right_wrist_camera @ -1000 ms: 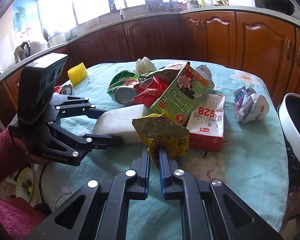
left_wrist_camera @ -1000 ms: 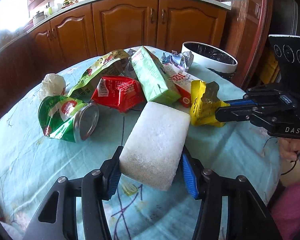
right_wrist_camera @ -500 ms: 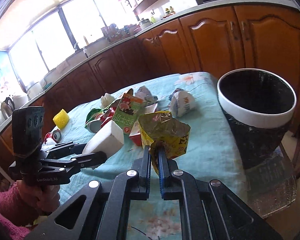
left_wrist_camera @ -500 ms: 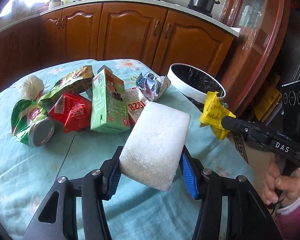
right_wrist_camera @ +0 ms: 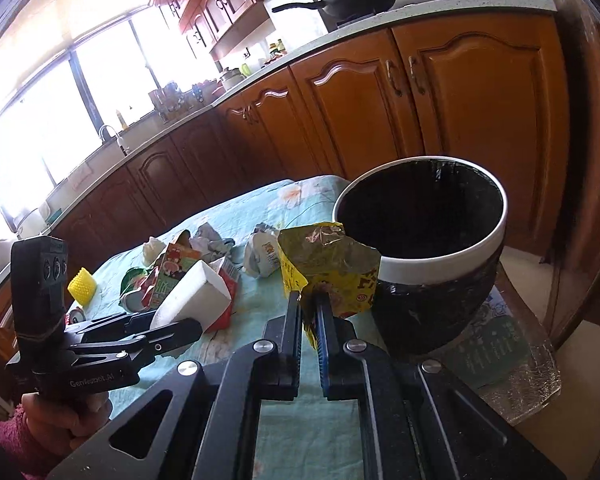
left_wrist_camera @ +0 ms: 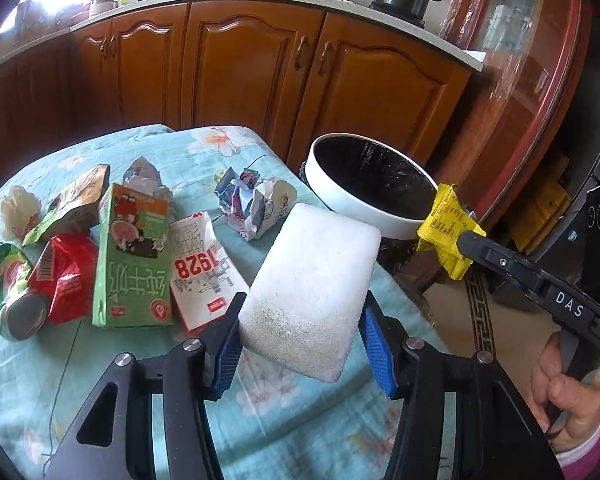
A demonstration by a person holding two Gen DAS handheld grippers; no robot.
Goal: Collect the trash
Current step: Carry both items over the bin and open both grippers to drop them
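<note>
My left gripper (left_wrist_camera: 300,344) is shut on a white foam block (left_wrist_camera: 312,292) and holds it above the table, short of the bin. My right gripper (right_wrist_camera: 309,312) is shut on a crumpled yellow wrapper (right_wrist_camera: 328,268), held beside the near rim of the white-rimmed, black-lined trash bin (right_wrist_camera: 440,256). In the left wrist view the wrapper (left_wrist_camera: 446,226) hangs just right of the bin (left_wrist_camera: 364,210). The foam block also shows in the right wrist view (right_wrist_camera: 192,300).
On the teal tablecloth (left_wrist_camera: 40,392) lie a green carton (left_wrist_camera: 132,264), a white-and-red "1928" carton (left_wrist_camera: 198,268), a red packet (left_wrist_camera: 66,276), a green can-like pack (left_wrist_camera: 8,292), crumpled paper (left_wrist_camera: 256,204) and a yellow item (right_wrist_camera: 82,285). Wooden cabinets stand behind.
Both grippers have swung right toward the bin, carrying the foam block and the yellow wrapper. The wrapper now sits beside the bin's rim.
</note>
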